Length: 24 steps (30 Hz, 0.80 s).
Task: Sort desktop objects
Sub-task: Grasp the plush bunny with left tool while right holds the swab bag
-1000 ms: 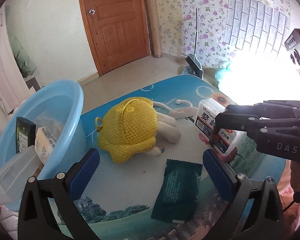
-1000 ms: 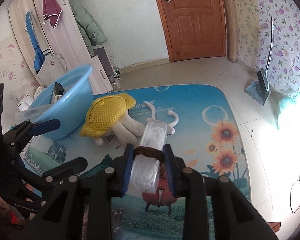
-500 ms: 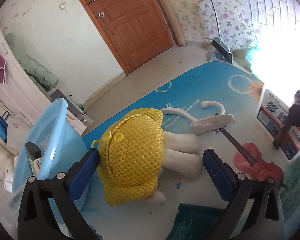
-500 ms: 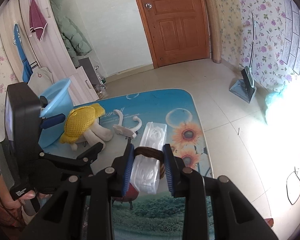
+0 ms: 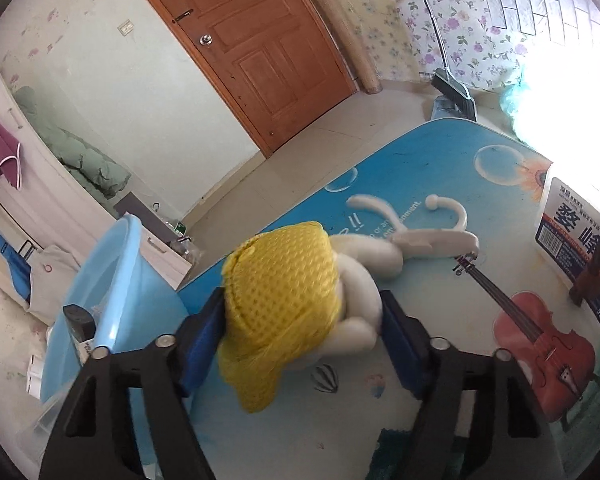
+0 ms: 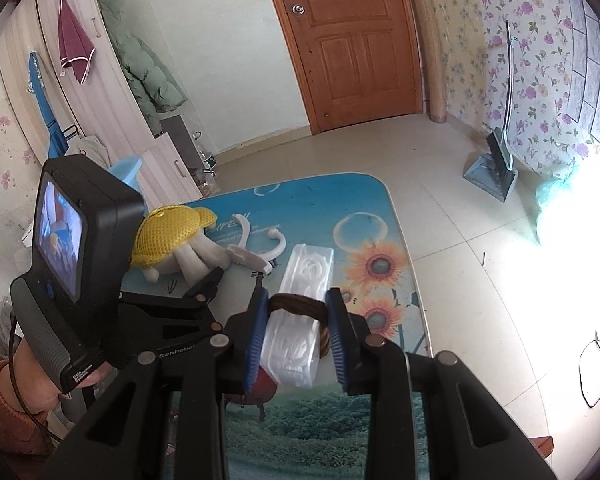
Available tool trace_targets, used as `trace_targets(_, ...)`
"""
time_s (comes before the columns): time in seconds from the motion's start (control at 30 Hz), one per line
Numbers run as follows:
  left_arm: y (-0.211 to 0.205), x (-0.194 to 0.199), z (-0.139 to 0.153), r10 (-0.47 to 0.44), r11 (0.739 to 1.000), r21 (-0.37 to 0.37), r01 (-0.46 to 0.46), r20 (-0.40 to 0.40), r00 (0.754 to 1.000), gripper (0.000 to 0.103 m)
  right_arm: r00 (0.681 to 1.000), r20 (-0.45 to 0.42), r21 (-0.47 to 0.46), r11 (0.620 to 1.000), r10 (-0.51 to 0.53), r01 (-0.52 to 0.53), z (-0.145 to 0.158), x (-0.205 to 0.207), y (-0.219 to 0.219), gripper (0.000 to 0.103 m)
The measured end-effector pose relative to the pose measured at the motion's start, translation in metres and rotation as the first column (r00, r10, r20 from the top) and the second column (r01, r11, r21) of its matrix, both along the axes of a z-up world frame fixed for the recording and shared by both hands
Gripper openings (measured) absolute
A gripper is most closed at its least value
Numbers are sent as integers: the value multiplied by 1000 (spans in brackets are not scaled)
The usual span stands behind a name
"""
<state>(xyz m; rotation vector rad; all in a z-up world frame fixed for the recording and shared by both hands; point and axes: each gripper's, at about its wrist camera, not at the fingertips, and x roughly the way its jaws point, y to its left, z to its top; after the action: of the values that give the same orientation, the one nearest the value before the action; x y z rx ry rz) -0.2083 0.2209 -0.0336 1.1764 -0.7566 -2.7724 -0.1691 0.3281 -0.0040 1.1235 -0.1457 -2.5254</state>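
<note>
the left gripper (image 5: 300, 332) has its blue pads either side of a plush toy in a yellow mesh cap (image 5: 288, 300); the pads look close against the toy, but whether they are actually pressing on it cannot be told. the toy lies on the blue picture-printed tabletop (image 5: 440, 160). just ahead of the claw, past the toy's white legs, lies a white double hook (image 5: 432, 236). to the claw's left stands a light blue basin (image 5: 116, 280), with a dark box (image 5: 78, 320) showing over its rim. to its right, at the edge of view, is a white labelled box (image 5: 572, 240) held by the other gripper.

the right gripper (image 6: 296, 336) is clamped on that clear white box (image 6: 300, 316), its pads (image 6: 256, 336) pressing on a brown band (image 6: 296, 305) wrapped round it. the box sticks out forward between the fingers, above the tabletop. left of this claw are the left gripper's black body and the toy (image 6: 168, 236).
</note>
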Motion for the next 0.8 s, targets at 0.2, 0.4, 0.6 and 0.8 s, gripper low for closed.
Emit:
trace_targets(0.2,-18,14,14,-34,993,115,30,28,999,58,1000,-3,-4,1000,-3,3,3,3,-1,29)
trace_targets(0.4,-29,53,43,-105,966,235,106,-16,994,57,1000,-27,-6,1000,11,-11,14,9,-4,29)
trace_targets(0.6,-53,83,90,-115,914,377,146,-103,988,57,998,-55,-5,1000,16,-17,28,15,-10,29)
trace_targets(0.8,-94,106,133,-41,896,424,131,-215,976,57,992,-106,-33,997,63,-67,58,25,-31,29)
